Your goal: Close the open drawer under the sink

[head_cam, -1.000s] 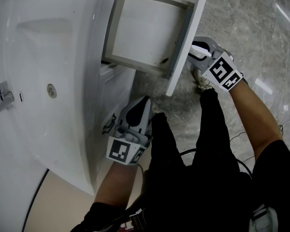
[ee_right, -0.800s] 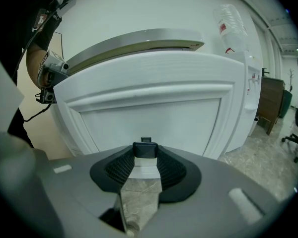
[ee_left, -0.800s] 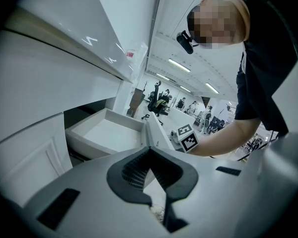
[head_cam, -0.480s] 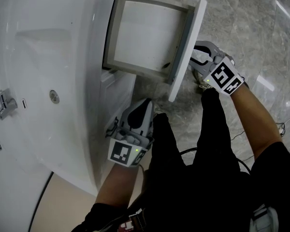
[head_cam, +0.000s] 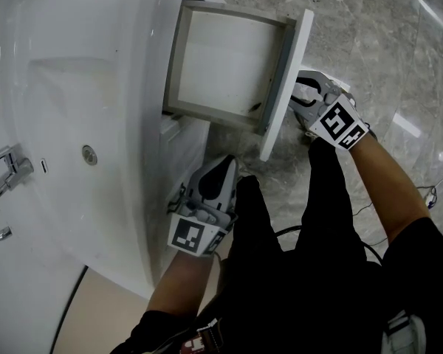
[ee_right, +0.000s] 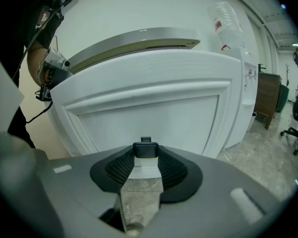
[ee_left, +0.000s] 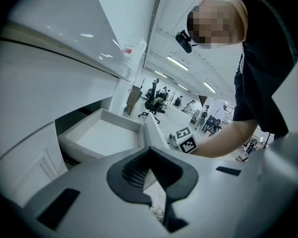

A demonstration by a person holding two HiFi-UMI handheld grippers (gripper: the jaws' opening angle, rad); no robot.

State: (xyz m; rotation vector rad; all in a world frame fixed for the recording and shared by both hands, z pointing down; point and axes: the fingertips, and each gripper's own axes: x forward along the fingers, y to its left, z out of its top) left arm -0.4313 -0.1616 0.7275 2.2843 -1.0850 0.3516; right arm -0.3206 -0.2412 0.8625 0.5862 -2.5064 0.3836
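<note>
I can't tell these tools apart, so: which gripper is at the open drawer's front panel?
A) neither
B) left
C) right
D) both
C: the right gripper is at the drawer front, jaws on its dark handle; the left gripper is apart from it, beside the cabinet.

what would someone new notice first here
The open drawer juts out from under the white sink at the top of the head view. The right gripper is at its front panel, jaws closed on the small dark handle. The left gripper hangs lower by the cabinet, shut and empty.
</note>
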